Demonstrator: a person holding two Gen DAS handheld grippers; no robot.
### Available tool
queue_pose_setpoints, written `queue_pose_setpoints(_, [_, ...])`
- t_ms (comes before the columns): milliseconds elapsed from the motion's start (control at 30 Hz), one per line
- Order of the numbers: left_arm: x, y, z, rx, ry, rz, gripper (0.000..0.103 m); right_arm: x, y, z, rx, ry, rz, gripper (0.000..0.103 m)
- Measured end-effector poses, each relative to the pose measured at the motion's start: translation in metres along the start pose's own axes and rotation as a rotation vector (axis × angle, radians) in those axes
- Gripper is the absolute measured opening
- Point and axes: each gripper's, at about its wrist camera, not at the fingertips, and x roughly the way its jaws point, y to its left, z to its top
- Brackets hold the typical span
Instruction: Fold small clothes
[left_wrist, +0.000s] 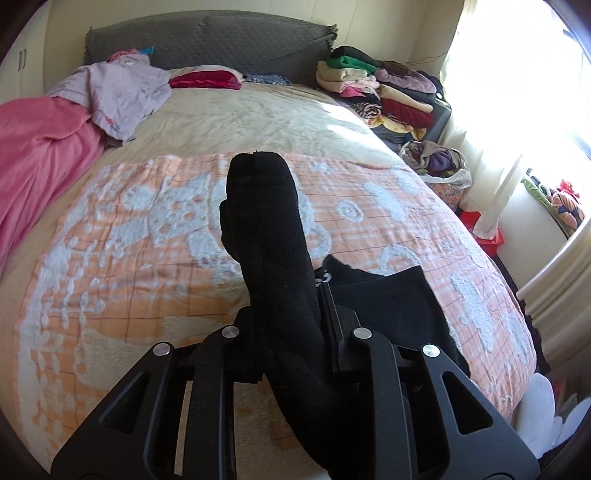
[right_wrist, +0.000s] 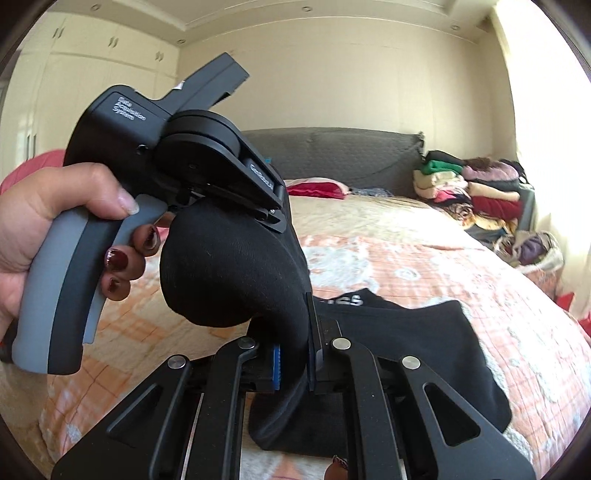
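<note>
A black sock (left_wrist: 269, 236) is held up over the bed between both grippers. My left gripper (left_wrist: 286, 317) is shut on the black sock, whose free end stands up beyond the fingers. In the right wrist view my right gripper (right_wrist: 295, 354) is shut on the same black sock (right_wrist: 229, 266), which bulges up toward the left gripper (right_wrist: 273, 218) held in a hand. A folded black garment (right_wrist: 413, 343) lies flat on the orange and white bedspread (right_wrist: 424, 258) just right of the grippers; it also shows in the left wrist view (left_wrist: 391, 306).
A pink blanket (left_wrist: 40, 162) and a lilac garment (left_wrist: 122, 92) lie at the bed's far left. Stacked folded clothes (left_wrist: 373, 88) and a bag of clothes (left_wrist: 439, 162) stand at the far right, by the bright curtained window (left_wrist: 517, 92). A grey headboard (left_wrist: 207, 40) is behind.
</note>
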Motion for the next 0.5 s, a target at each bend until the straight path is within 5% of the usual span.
queue_pose_setpoints(500, [0.04,-0.063,-0.006,0.036,0.05,-0.059,0.016,-0.011,-0.047,-0.024,0.152,0.046,-0.066,0.008])
